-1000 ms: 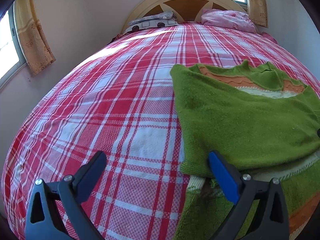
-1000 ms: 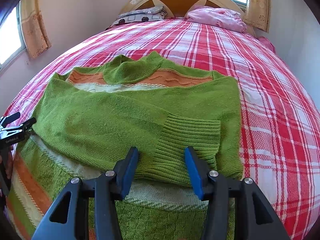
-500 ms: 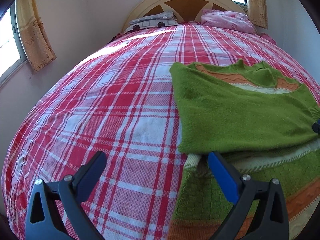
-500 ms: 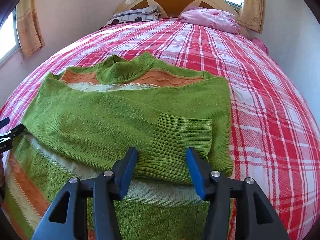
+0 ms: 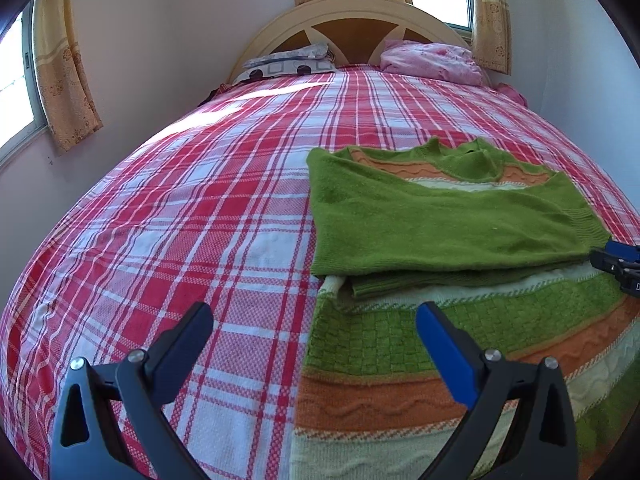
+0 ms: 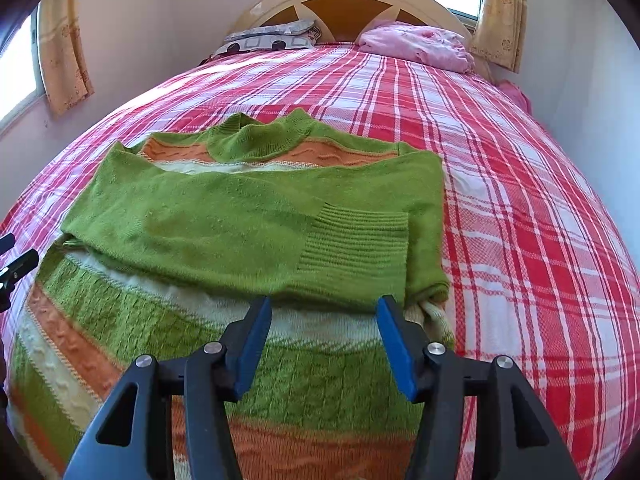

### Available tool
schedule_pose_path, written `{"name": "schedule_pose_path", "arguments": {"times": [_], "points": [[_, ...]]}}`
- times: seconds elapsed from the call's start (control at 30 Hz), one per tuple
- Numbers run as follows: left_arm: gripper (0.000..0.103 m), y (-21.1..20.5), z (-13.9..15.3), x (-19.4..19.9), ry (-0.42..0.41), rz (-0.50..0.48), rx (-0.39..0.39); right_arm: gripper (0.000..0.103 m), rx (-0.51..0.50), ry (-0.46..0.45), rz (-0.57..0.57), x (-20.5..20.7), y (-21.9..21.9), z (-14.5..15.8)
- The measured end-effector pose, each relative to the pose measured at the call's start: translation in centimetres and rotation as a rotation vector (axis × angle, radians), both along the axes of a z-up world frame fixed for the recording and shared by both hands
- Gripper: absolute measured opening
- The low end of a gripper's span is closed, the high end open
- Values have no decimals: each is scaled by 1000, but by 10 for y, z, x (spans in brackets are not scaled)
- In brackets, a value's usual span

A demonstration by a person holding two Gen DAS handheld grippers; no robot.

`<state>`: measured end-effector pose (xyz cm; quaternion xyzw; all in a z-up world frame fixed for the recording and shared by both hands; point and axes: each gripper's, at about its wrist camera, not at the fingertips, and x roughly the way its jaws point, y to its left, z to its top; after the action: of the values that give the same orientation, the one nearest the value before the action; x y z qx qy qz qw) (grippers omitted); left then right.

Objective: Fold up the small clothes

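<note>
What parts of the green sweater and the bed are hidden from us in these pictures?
- Sweater bottom hem: cut off by the lower edge in both wrist views and covered by the right hand-held gripper.
- Chest of the sweater: hidden under the folded sleeves.
- Right side of the sweater in the left wrist view: cut off by the dark lens rim.
- Dark thing beside the patterned pillow: too small to tell.

Bright daylight from curtained windows at nine and twelve o'clock, blown out white. Sunlit glare patch on the bed toward eleven. Strong fisheye bending, black corners. Sharp overall; slight softness low on the sweater in the right view.
</note>
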<state>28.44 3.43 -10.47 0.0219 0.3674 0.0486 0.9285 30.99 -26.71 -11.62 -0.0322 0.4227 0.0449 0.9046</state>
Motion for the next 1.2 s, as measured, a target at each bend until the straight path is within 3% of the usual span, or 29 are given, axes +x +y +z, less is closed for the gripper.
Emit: {"name": "schedule_pose_path", "arguments": {"times": [0.67,1.2], "points": [[103,-15,6,-71,-8,-73,-60,56,-4,23,78,-78,9,2],[103,-17,1,-129,20,-132,-26,56,-10,57,111,-142,20,-1]]}}
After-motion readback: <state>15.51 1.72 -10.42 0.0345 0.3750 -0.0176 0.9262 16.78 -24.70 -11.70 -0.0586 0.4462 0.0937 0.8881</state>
